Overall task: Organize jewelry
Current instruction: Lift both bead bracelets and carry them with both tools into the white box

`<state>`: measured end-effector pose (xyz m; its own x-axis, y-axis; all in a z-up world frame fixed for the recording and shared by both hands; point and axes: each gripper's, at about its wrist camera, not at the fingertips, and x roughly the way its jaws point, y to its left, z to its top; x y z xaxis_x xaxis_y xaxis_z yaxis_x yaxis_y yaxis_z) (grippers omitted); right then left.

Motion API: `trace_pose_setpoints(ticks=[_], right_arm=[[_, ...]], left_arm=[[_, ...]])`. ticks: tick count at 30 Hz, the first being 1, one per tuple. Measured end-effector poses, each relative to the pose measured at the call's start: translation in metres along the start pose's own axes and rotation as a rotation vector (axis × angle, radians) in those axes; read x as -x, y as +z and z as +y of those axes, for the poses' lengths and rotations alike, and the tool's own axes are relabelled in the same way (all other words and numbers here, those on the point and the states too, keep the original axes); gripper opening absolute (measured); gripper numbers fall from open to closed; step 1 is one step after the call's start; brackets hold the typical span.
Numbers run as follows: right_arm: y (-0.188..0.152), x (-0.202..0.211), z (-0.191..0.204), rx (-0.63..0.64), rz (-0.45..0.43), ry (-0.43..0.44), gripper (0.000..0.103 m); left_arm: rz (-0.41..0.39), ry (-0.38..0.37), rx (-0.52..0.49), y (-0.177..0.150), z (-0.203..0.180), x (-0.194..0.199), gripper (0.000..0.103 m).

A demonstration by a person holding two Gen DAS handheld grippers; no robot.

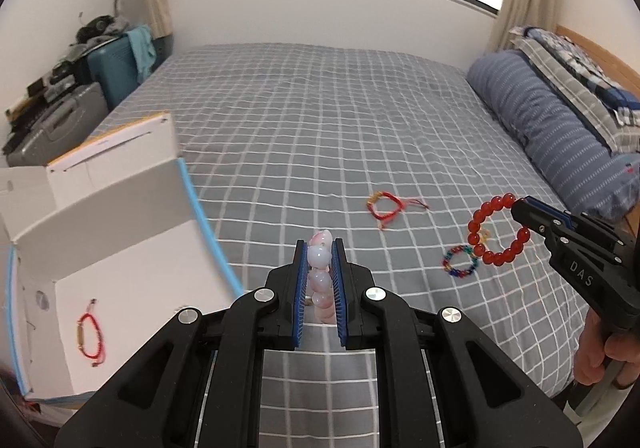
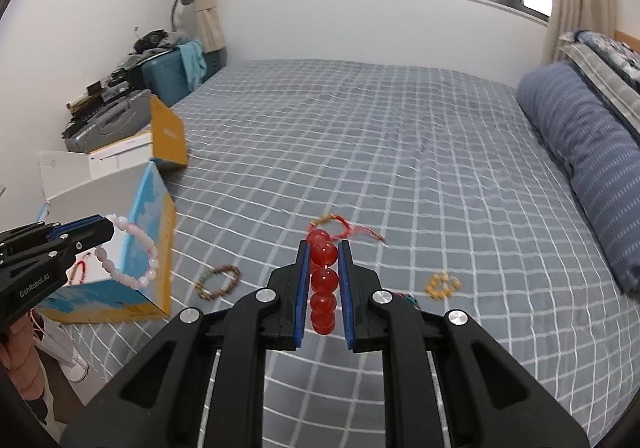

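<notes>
Stowed: one red cord bracelet (image 1: 91, 334) in the box (image 1: 120, 232). We hold two aloft: left gripper (image 1: 320, 280) fingers clamp pink beads (image 1: 320, 276), right gripper (image 2: 323, 280) red beads (image 2: 323, 280). Several bracelets (red string bracelet (image 1: 386, 205), multicoloured one (image 1: 460, 262)) remain on the bed (image 1: 320, 107).

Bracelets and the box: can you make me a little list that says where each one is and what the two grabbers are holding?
left gripper: shut on the pink bead bracelet, lifted beside the box
right gripper: shut on the red bead bracelet, lifted above the bed
box: open, white inside, at the bed's left edge
inside box: red cord bracelet
bed: grey checked sheet
lying on bed: red string bracelet, multicolour bracelet, brown-green bracelet, yellow bracelet
</notes>
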<state>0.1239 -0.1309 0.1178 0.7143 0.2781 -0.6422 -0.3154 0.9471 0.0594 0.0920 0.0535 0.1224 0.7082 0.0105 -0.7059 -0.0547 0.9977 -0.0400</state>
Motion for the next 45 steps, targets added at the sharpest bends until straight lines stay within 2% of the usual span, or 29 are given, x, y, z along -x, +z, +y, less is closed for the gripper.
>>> trace_pose_setpoints(ticks=[10,19,23,34,45], right_arm=[[0.033,-0.008,0.065,0.097,-0.025,0.104,0.013],[0.049,-0.020,0.146,0.188,-0.022,0.230,0.013],[0.048,-0.027,0.178,0.218,-0.010,0.269,0.013],[0.034,-0.060,0.249,0.270,0.047,0.316,0.013],[0.016,-0.099,0.281,0.281,0.130,0.325,0.013]], left_arm=[[-0.023,0.094,0.095,0.006,0.054,0.021,0.012],[-0.033,0.195,0.199,-0.003,0.114,0.040,0.012],[-0.032,0.241,0.235,-0.013,0.140,0.048,0.012],[0.001,0.306,0.332,-0.043,0.202,0.048,0.012],[0.049,0.361,0.386,-0.071,0.238,0.037,0.012]])
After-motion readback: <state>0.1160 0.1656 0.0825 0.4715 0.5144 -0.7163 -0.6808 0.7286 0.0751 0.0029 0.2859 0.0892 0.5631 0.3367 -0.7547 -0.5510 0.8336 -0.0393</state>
